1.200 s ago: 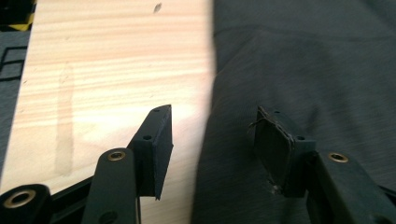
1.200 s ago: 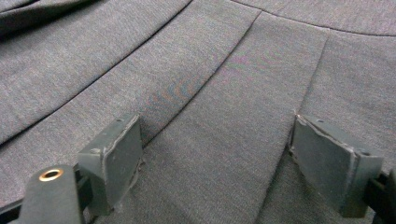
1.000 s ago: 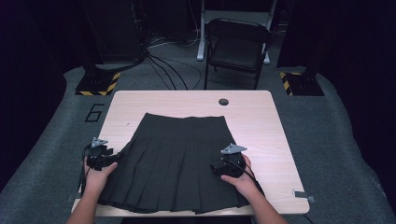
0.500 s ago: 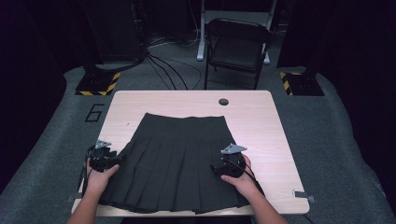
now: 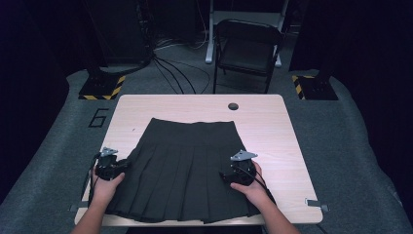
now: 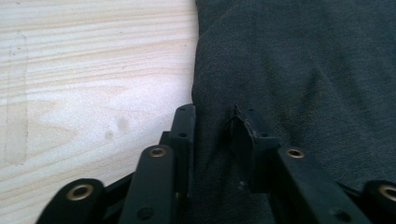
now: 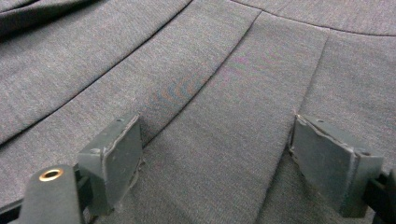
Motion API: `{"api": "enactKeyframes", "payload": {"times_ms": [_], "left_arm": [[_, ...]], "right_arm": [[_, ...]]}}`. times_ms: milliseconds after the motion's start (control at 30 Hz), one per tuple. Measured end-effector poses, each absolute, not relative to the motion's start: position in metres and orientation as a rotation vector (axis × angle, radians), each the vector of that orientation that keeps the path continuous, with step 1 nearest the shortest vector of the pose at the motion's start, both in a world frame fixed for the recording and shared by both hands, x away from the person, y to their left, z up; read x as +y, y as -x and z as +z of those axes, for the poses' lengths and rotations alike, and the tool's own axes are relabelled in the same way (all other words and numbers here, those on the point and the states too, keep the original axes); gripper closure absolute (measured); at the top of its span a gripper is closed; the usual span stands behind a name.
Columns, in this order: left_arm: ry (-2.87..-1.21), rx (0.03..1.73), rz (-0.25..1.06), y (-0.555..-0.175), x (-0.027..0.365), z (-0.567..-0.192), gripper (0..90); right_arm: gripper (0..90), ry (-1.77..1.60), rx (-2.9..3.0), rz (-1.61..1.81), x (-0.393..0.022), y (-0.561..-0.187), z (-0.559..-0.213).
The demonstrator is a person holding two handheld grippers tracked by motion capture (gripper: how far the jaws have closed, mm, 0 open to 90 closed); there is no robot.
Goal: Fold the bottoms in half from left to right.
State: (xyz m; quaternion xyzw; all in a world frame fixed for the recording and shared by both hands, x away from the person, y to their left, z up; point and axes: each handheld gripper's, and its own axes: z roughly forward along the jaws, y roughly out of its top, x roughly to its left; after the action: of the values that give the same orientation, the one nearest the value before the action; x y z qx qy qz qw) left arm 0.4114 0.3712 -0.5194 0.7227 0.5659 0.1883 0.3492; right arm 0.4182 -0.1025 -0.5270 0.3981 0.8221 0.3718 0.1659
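Closing in over the last second, the left gripper (image 6: 212,128) had its jaws drawn narrow around a ridge of fabric at the left edge of the black pleated skirt (image 5: 187,170), one jaw at the border with the bare wooden table (image 5: 272,122), the other on the cloth; the pinch looked made or very nearly so. The skirt lay flat in the middle of the table, waistband toward the far side. The right gripper (image 7: 215,158) rested on the pleats near the right hem with its jaws spread wide, grasping nothing. Judging by this, the left side was secured first, and the right edge remained to be caught before any fold or lift.
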Motion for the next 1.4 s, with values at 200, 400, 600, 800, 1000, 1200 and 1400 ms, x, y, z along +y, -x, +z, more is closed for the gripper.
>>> {"api": "enactKeyframes", "payload": {"times_ms": [200, 400, 600, 800, 1000, 1200, 1400], "left_arm": [[-1.887, 1.476, 0.455, -0.412, 0.371, -0.518, 77.8], [-1.888, 1.474, 0.463, -0.412, 0.369, -0.517, 81.2], [-1.881, 1.473, 0.465, -0.412, 0.369, -0.516, 81.9], [-1.876, 1.473, 0.446, -0.411, 0.370, -0.513, 83.5], [-1.875, 1.457, 0.455, -0.411, 0.369, -0.511, 83.9], [-1.870, 1.448, 0.452, -0.409, 0.367, -0.504, 84.3], [-1.870, 1.406, 0.468, -0.406, 0.363, -0.497, 84.4]], "right_arm": [[16.5, -1.132, 2.343, 1.057, -0.103, -0.418, -0.527], [16.6, -1.134, 2.342, 1.059, -0.102, -0.418, -0.527], [16.6, -1.135, 2.341, 1.059, -0.102, -0.418, -0.527], [16.5, -1.134, 2.342, 1.059, -0.102, -0.418, -0.527], [16.5, -1.135, 2.342, 1.059, -0.102, -0.418, -0.527], [16.6, -1.134, 2.342, 1.058, -0.103, -0.418, -0.527], [16.5, -1.135, 2.343, 1.059, -0.103, -0.418, -0.527]]}}
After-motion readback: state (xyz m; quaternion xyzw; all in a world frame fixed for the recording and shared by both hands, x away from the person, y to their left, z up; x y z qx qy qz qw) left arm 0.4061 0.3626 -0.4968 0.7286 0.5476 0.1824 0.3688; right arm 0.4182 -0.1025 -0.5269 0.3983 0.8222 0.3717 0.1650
